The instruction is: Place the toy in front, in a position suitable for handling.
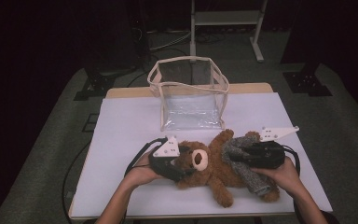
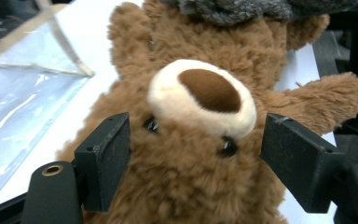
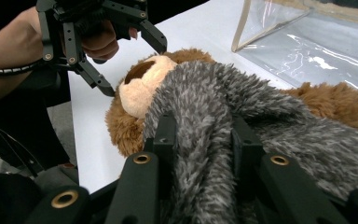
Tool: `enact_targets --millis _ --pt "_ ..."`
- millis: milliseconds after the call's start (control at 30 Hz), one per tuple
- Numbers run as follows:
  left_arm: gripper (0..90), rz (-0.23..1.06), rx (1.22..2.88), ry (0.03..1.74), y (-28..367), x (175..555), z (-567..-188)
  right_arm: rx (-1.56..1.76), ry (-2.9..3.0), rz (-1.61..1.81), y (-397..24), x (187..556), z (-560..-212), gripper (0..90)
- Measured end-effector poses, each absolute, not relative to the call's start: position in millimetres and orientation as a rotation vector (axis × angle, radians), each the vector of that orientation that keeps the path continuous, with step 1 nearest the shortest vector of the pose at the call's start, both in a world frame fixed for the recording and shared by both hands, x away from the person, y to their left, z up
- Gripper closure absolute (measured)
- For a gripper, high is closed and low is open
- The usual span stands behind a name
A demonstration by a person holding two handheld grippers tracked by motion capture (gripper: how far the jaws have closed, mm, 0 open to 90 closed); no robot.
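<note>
A: Take the teddy bear [image 1: 212, 170] as the marker. What lies nearest the person?

B: The bear itself, on its back on the white-covered table [image 1: 121, 126], near the front edge. Shaggy brown plush, a round cream muzzle with a flat dark-brown oval nose, small glossy black eyes.

A: And the left gripper [image 1: 175, 164]?

B: At the bear's head. In the left gripper view its flat, matte black fingers [image 2: 103, 161] stand apart on either side of the face, level with the eyes. The left one is against the fur; the right one sits just beside the cheek, and I cannot tell if it touches. No squeeze shows.

A: The right gripper [image 1: 242, 156]?

B: Over the bear's belly. Its fingers [image 3: 165, 135] are clamped on a fold of a grey, fuzzy knit cloth [image 1: 242, 161], flecked light and dark, which is draped across the bear's body and down along one leg.

A: Beyond the bear?

B: A box-shaped bag [image 1: 191, 93] of clear, glossy plastic with cream fabric edging, standing open-topped just behind the bear's upper paws. Farther back, off the table, a pale metal stand [image 1: 226, 23] on the dark floor.
</note>
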State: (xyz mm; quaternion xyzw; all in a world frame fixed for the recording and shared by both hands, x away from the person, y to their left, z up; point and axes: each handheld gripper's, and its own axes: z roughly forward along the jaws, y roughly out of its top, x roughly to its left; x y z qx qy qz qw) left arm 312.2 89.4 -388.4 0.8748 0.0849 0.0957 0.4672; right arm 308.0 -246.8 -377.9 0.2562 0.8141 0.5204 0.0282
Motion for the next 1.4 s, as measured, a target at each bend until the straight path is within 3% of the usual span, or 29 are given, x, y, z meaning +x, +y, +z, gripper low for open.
enact_targets --millis 233,367,467,733,1100,1300,1400 --pt "23.4 0.281 2.167 0.207 84.2 309.6 -395.7 0.804 2.449 1.622 -249.2 302.9 -382.1 63.1" --pt "10.5 0.33 2.17 0.277 79.5 309.6 -398.8 0.757 2.436 1.563 -246.5 299.1 -379.5 58.9" --pt "9.3 0.328 2.17 0.294 77.2 310.9 -401.1 0.788 2.432 1.568 -245.7 298.5 -379.7 58.9" --pt "25.0 0.326 2.161 0.304 78.5 310.1 -404.1 0.805 2.409 1.455 -247.3 298.6 -371.2 66.5" --pt "27.5 0.305 2.172 0.277 84.3 311.4 -398.6 1.038 2.303 1.425 -300.6 309.9 -377.7 68.3" --pt "26.2 0.293 2.172 0.278 85.2 311.7 -398.2 0.927 2.377 1.465 -278.1 304.3 -376.2 68.2" --pt "19.8 0.294 2.164 0.288 85.1 312.1 -397.6 0.86 2.402 1.509 -270.3 300.7 -374.6 68.0"
